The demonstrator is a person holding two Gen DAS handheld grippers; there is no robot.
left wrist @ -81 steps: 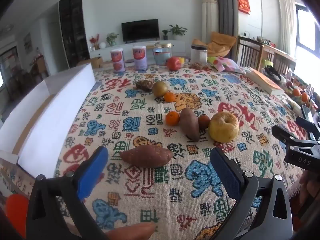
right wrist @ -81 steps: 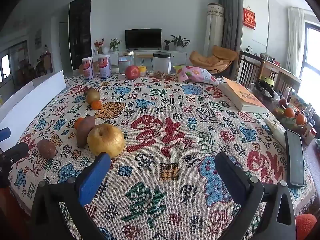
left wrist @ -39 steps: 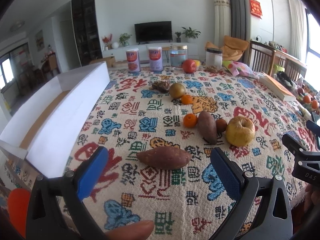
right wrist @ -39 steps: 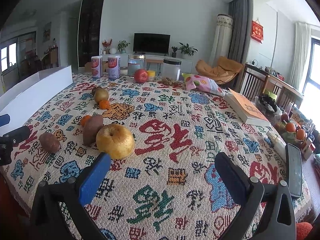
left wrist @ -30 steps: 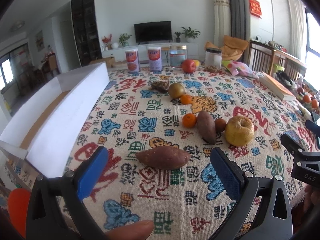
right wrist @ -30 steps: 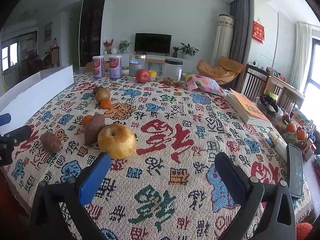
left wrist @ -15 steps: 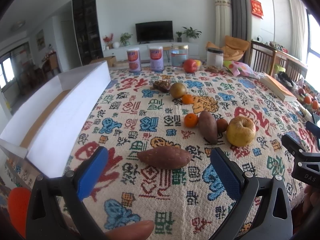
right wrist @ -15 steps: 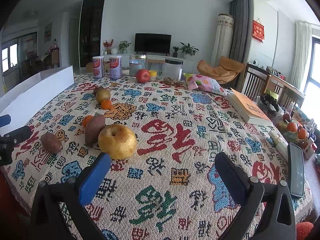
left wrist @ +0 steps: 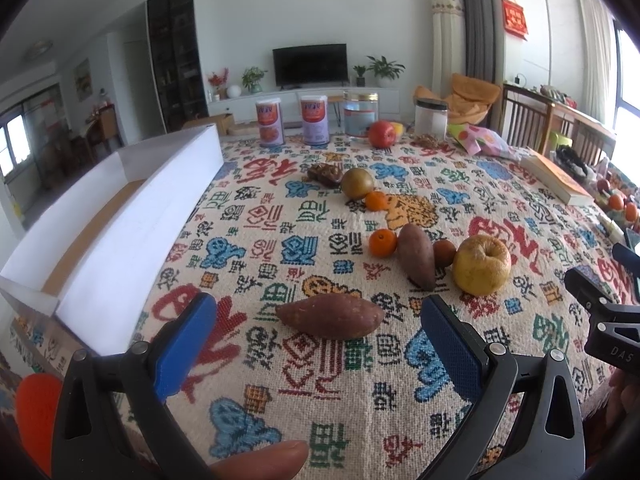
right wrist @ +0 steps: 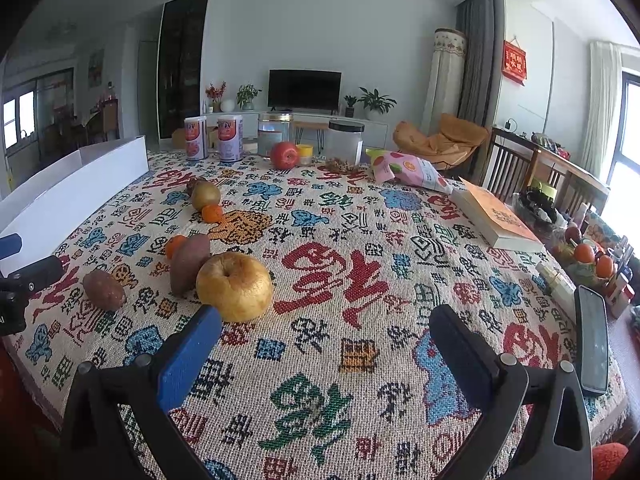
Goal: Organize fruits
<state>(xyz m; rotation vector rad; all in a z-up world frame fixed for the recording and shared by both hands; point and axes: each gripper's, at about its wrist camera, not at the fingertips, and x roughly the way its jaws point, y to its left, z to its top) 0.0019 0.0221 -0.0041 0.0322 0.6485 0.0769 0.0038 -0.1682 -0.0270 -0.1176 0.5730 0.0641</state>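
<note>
Fruit lies scattered on a patterned tablecloth (left wrist: 280, 248). A sweet potato (left wrist: 330, 316) lies just beyond my open left gripper (left wrist: 316, 326). Behind it are a second sweet potato (left wrist: 416, 256), an orange (left wrist: 382, 243), a small brown fruit (left wrist: 445, 252) and a large yellow apple (left wrist: 482, 265). Farther back sit a round brown-green fruit (left wrist: 357, 183), a small orange (left wrist: 376, 201) and a red apple (left wrist: 381, 134). My right gripper (right wrist: 324, 336) hangs open over bare cloth, with the yellow apple (right wrist: 235, 286) just beyond its left finger.
A long white box (left wrist: 132, 224) runs along the table's left edge. Two cans (left wrist: 292, 120) and jars (left wrist: 431, 119) line the far edge. A snack bag (right wrist: 408, 170), a book (right wrist: 496, 216) and a phone (right wrist: 592, 344) lie on the right.
Both views have crept slightly forward and upward over the table. No fruit has moved and both grippers stay open.
</note>
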